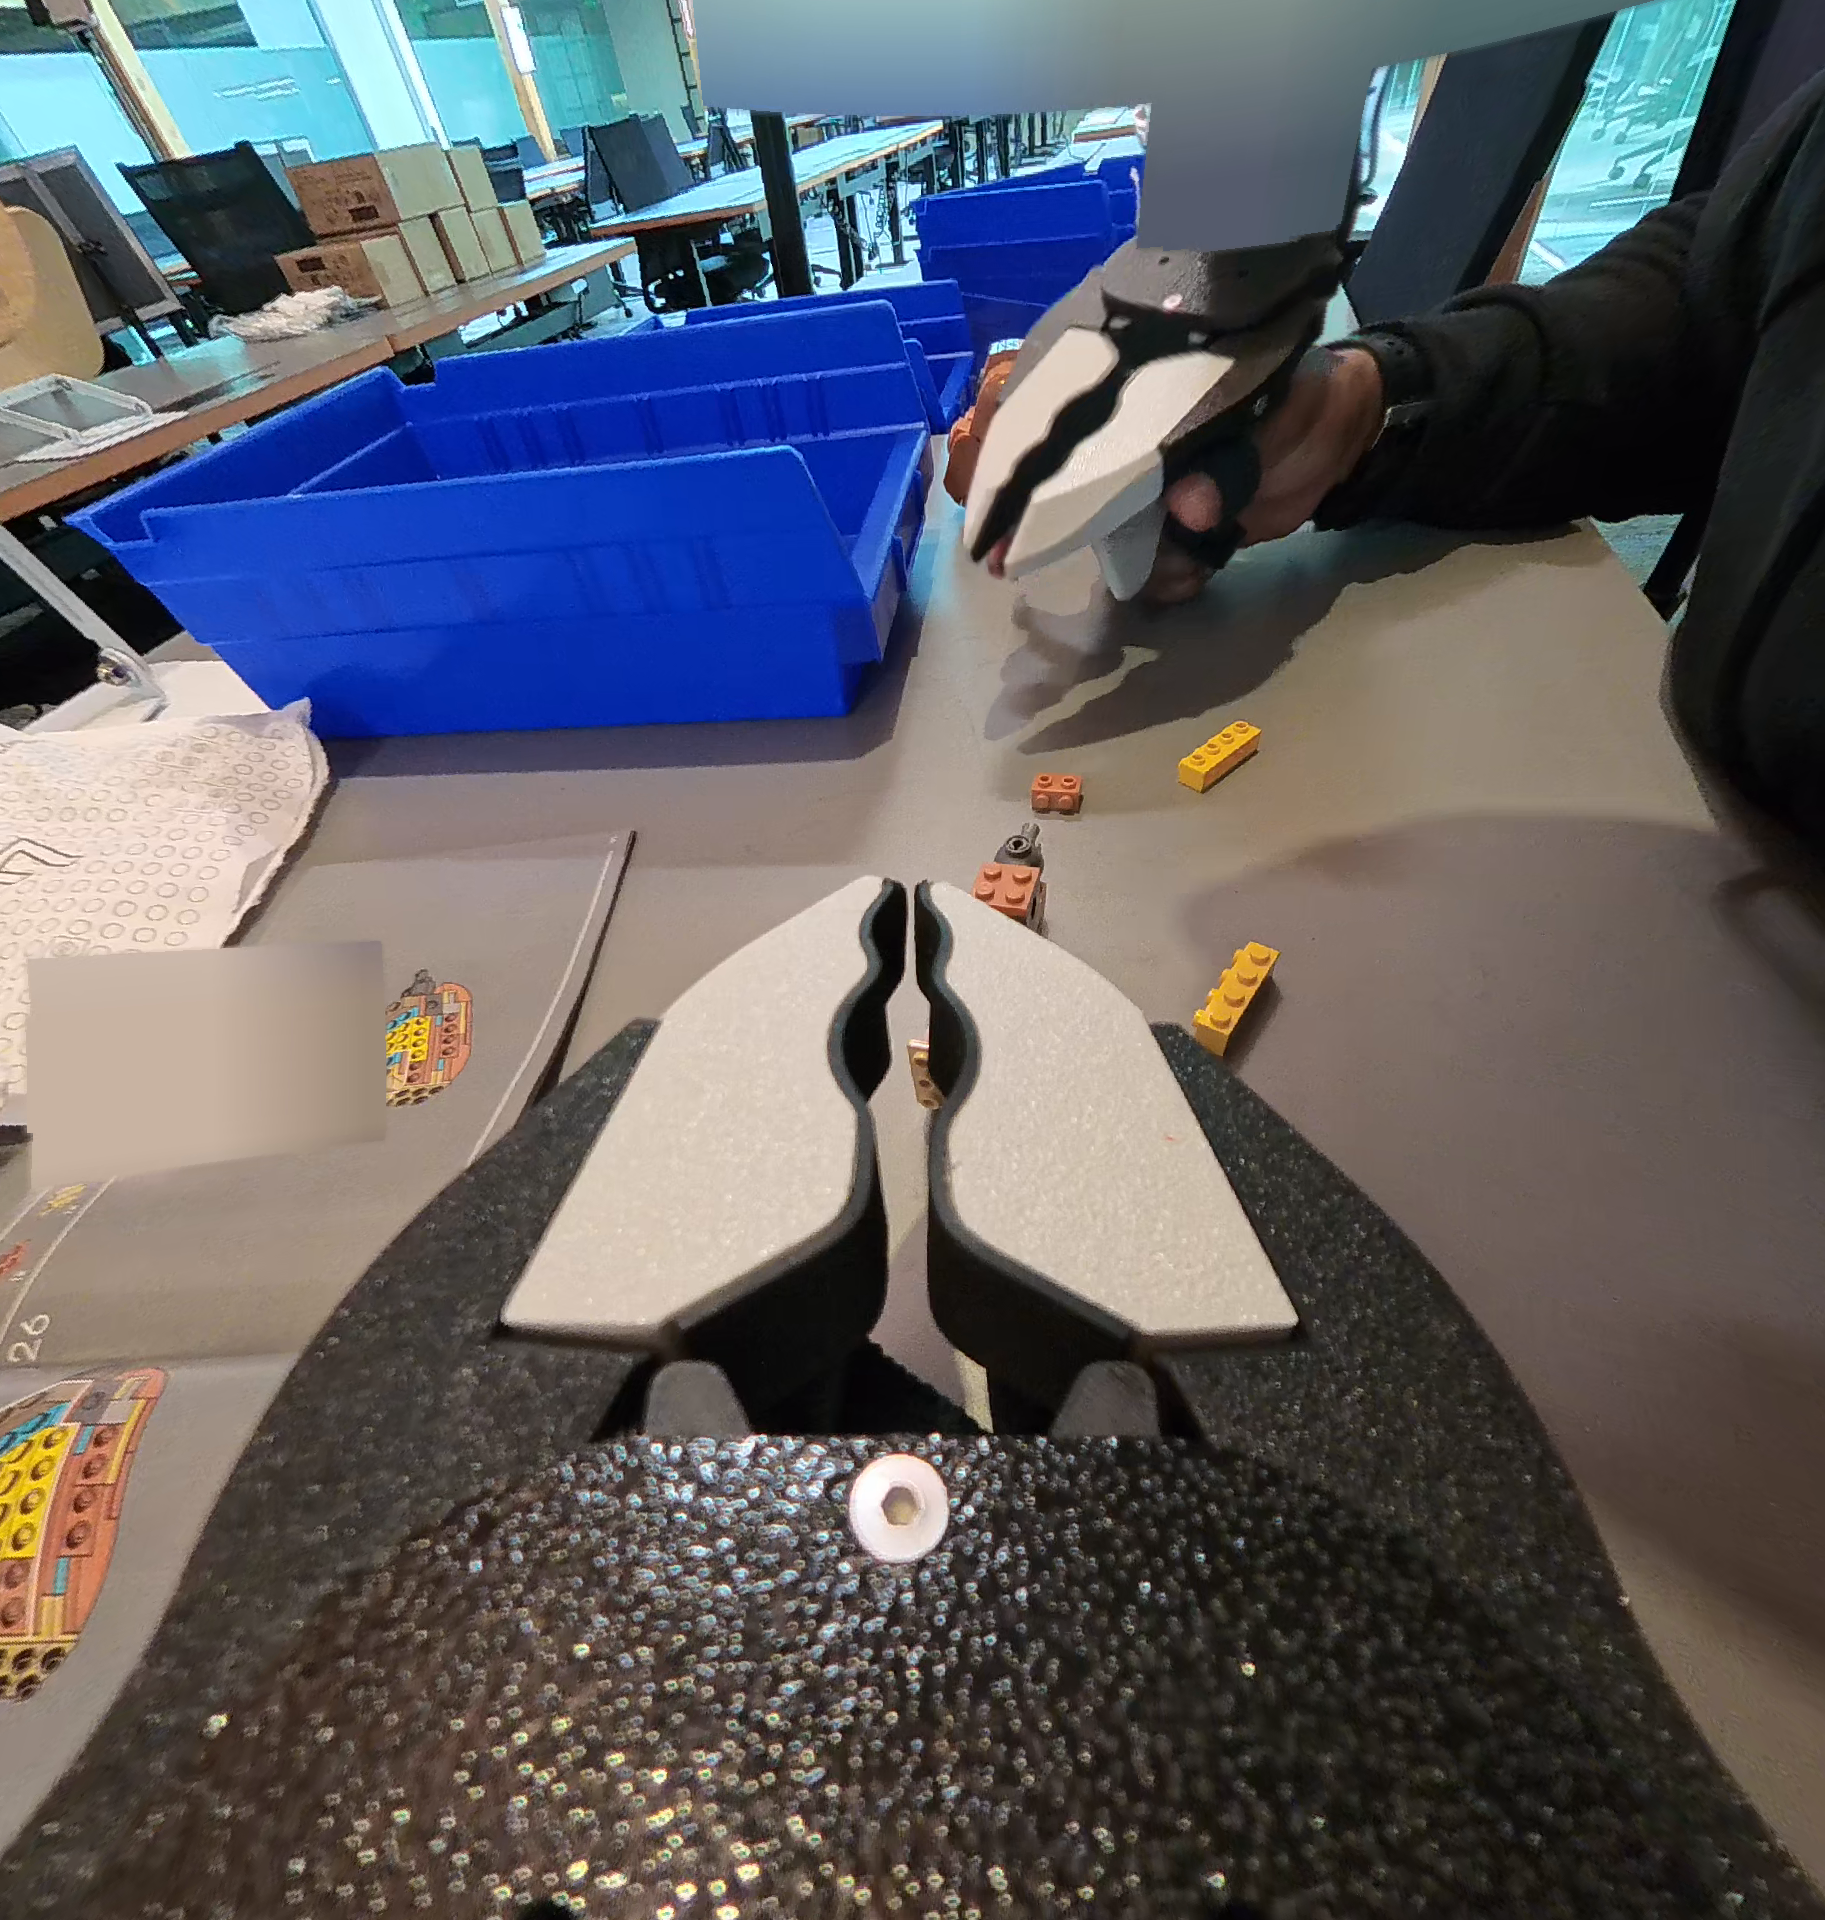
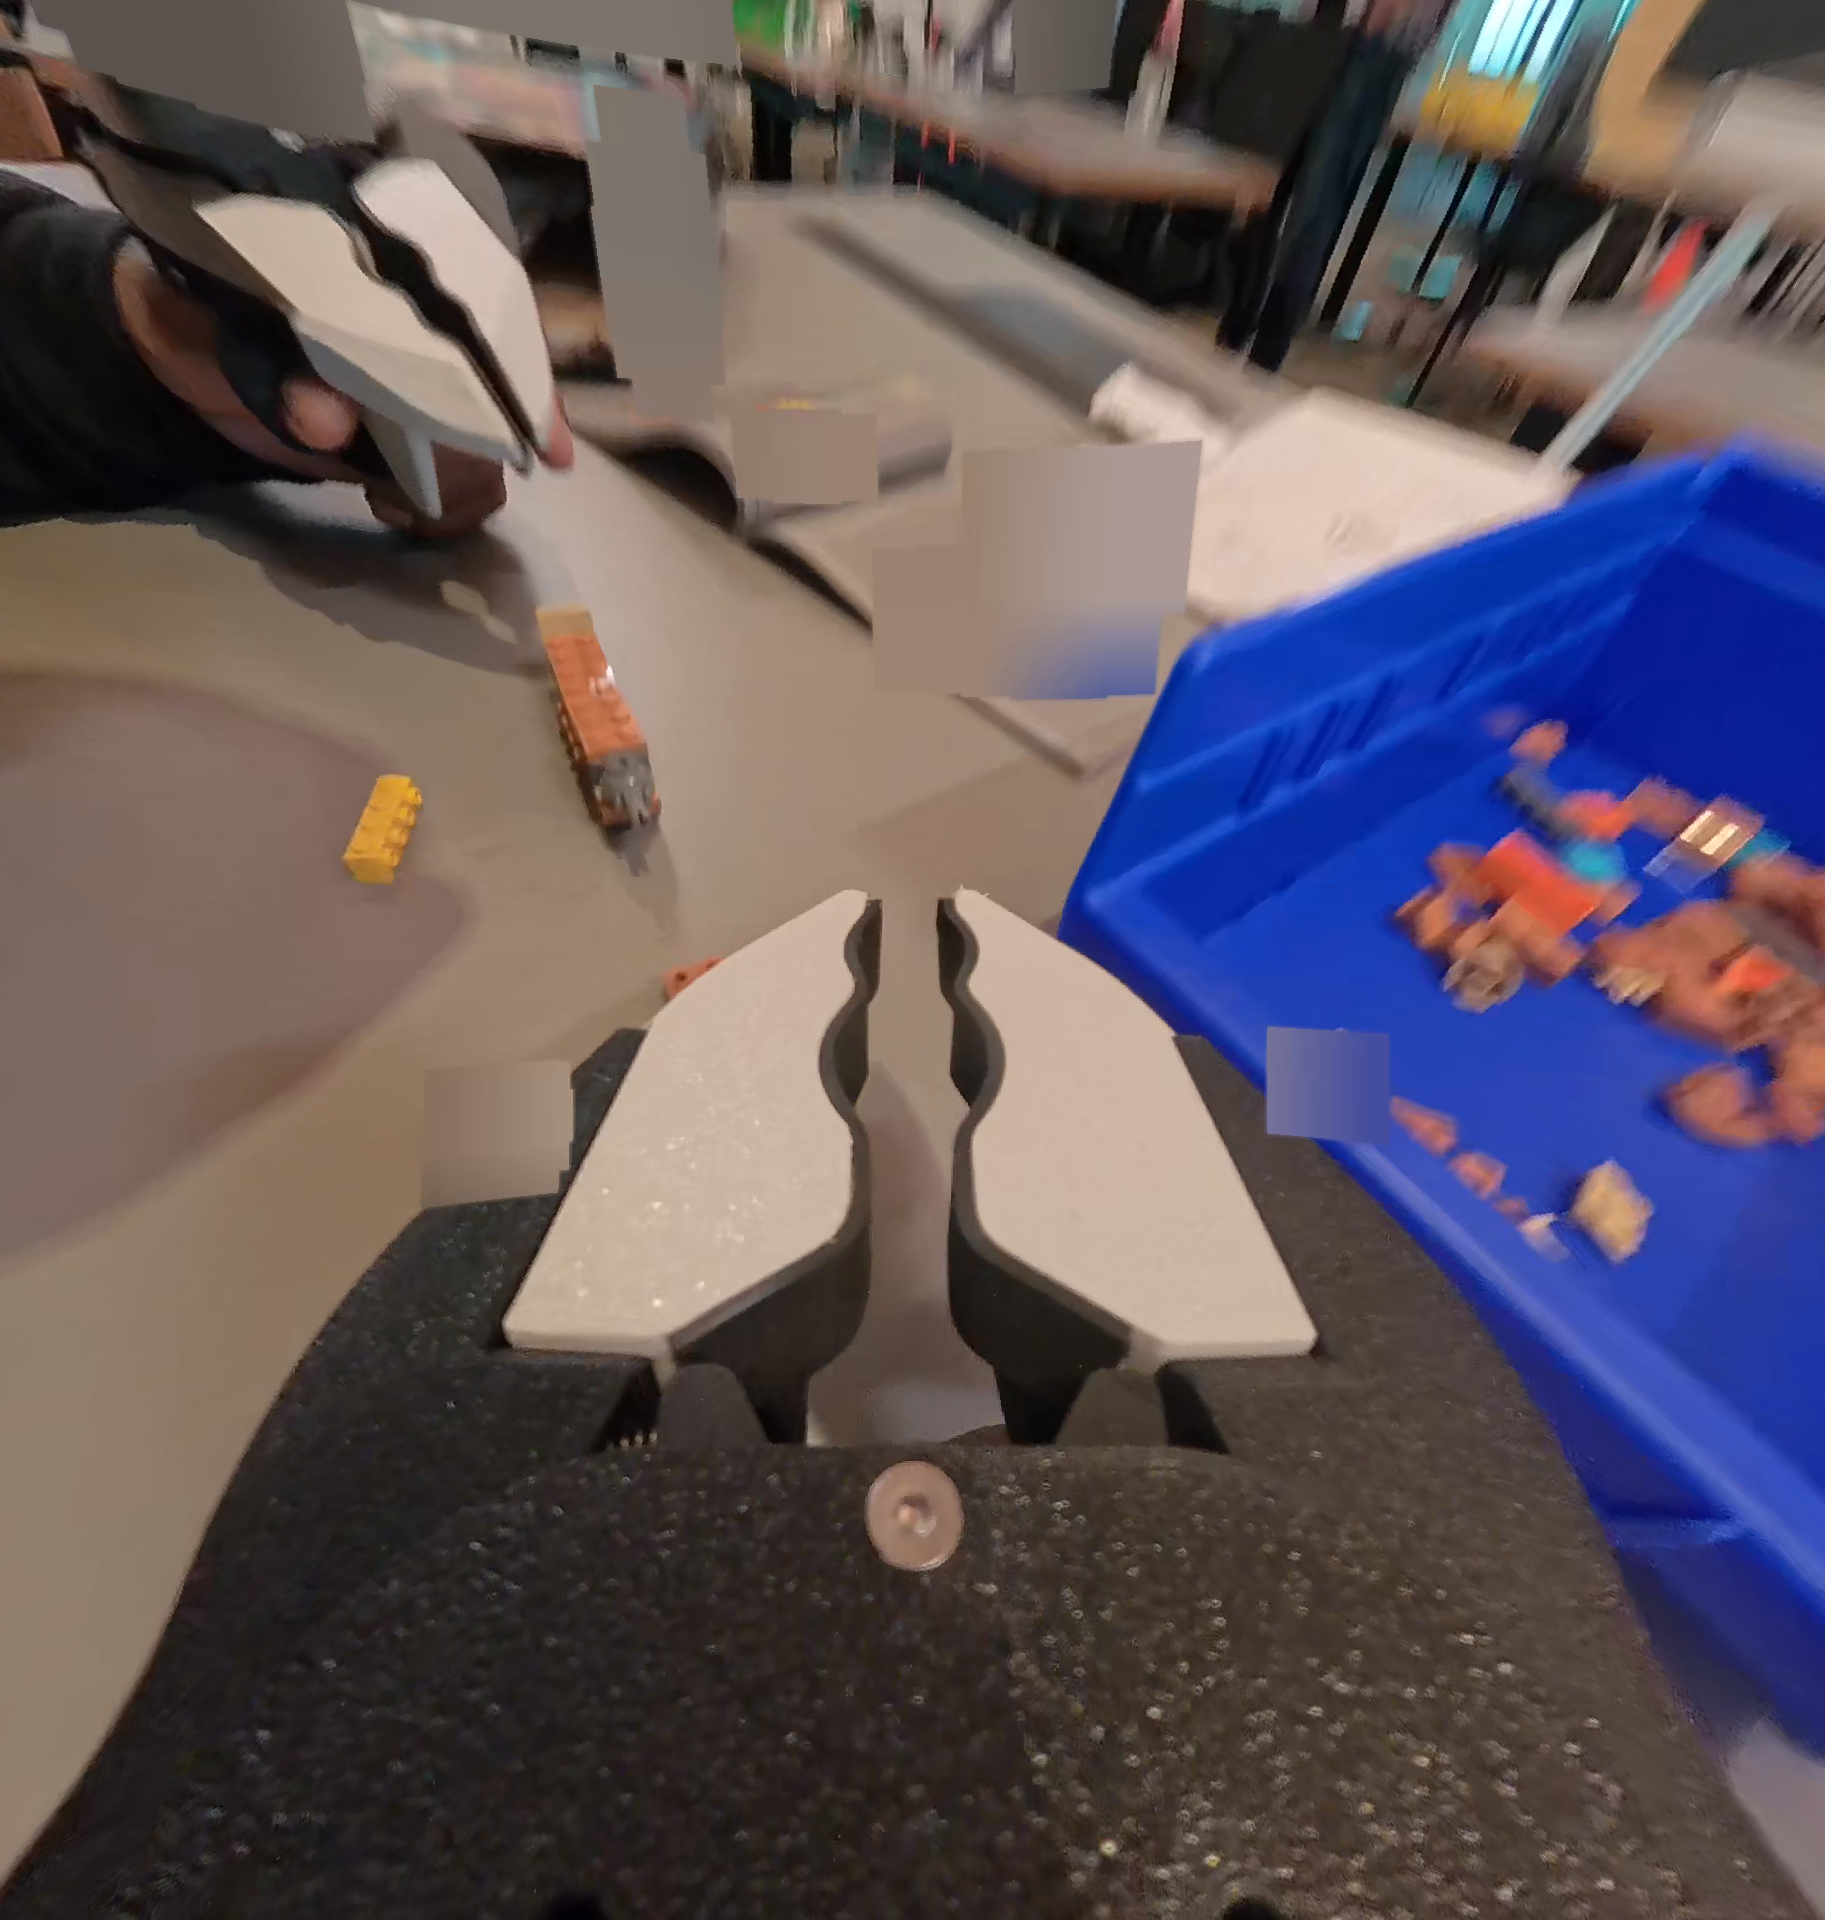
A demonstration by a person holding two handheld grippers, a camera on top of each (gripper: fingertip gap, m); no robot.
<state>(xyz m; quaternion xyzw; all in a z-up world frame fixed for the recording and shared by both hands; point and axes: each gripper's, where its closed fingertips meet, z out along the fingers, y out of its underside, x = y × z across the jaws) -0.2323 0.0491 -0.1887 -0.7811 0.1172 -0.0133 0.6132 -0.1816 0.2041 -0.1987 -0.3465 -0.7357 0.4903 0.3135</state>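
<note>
My left gripper (image 1: 909, 891) is shut, low over the grey table (image 1: 1407, 1143). A small tan plate (image 1: 923, 1070) shows through the slit behind the tips; I cannot tell whether it is gripped. Just right of the tips stands a brown brick with a dark grey part (image 1: 1012, 894). My right gripper (image 2: 908, 904) is slightly open with bare table between the fingers, beside a blue bin (image 2: 1355, 675). It also shows in the left wrist view (image 1: 991, 551), raised over the table. The left gripper shows in the right wrist view (image 2: 539, 447) above a long brown brick assembly (image 2: 596, 717).
Loose on the table are a small brown brick (image 1: 1055, 792) and two yellow bricks (image 1: 1217, 755) (image 1: 1238, 995). Blue bins (image 1: 534, 582) stand behind; one holds several brown pieces (image 2: 1666, 935). An open instruction booklet (image 1: 420, 935) and a white paper bag (image 1: 108, 831) lie at the left. Tip to tip, the grippers are about 15 cm apart. The small brown brick (image 1: 1055, 792) is closer to my right gripper, around 8 cm from its tips; the left tips are 15 cm off.
</note>
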